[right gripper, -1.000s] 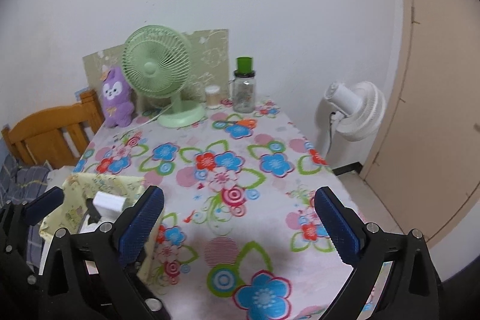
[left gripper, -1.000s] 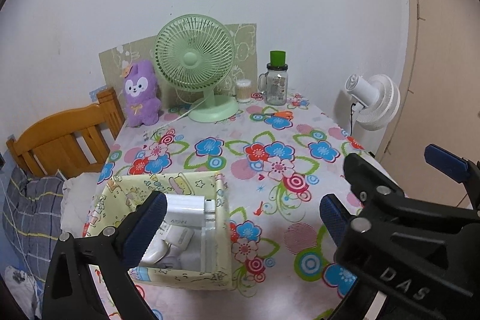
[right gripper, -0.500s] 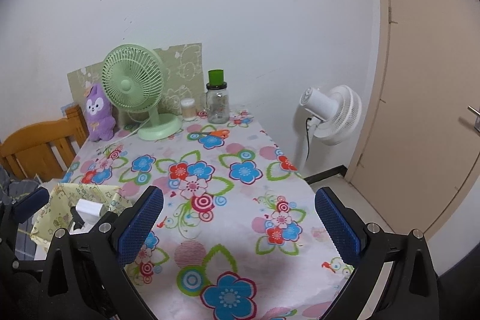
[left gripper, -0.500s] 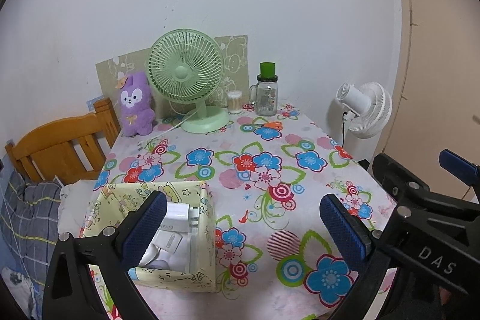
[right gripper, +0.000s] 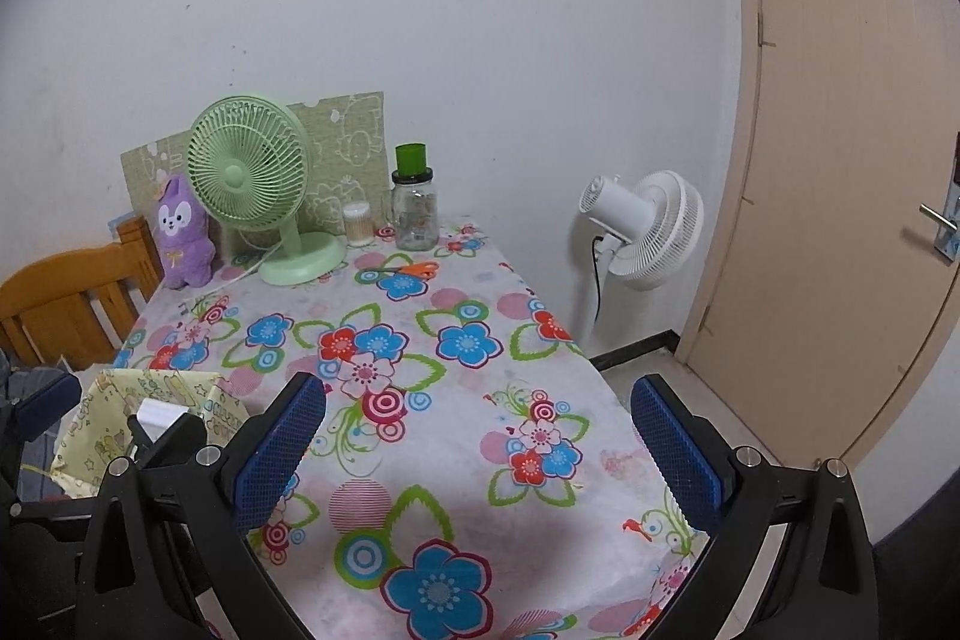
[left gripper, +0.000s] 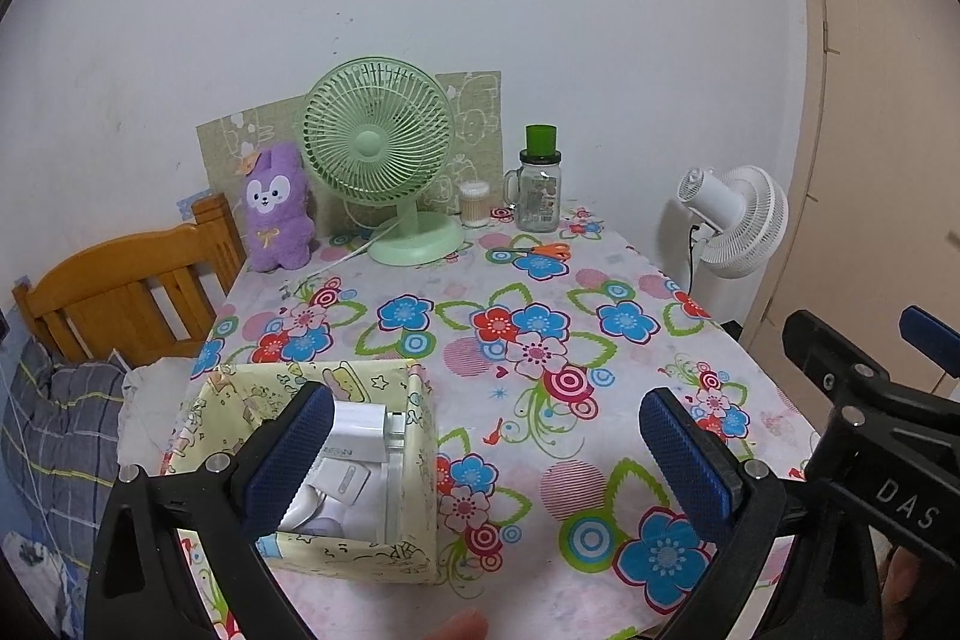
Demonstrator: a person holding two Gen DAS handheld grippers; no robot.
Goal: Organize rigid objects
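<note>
Left gripper [left gripper: 486, 454] is wide open and empty, hanging above the near edge of the desk [left gripper: 600, 370]. Right gripper [right gripper: 477, 454] is the same: spread wide, nothing between the pads, over the near right part of the desk.

Task's things: white rigid items [left gripper: 354, 454], chargers or adapters by the look, sit in the box [left gripper: 420, 466], below and just behind the left gripper's left finger [left gripper: 288, 454]. From the right gripper the box [right gripper: 156, 400] is low and far left, half hidden by the left tool. No loose rigid item shows on the cloth near either gripper, so sorting looks mostly done.

Risks from here:
- The box is soft-walled and near the desk's left front corner. A descending left finger catching the rim could fold the wall or shove the box toward the edge; bedding lies below on that side.
- The items are piled loosely and some stand on edge. A poke from the pad could tip them or jam them.
- The two tools are close together. A right reach across to the box could clash with the left one.
- Further ahead: scissors [left gripper: 543, 251] lie flat and thin on the cloth, so a grab may pinch the cloth and drag it.
- Behind them, the jar [left gripper: 538, 187] and green fan [left gripper: 384, 160] stand near each other. The fan's cord trails on the desk and could snag a gripper.
</note>
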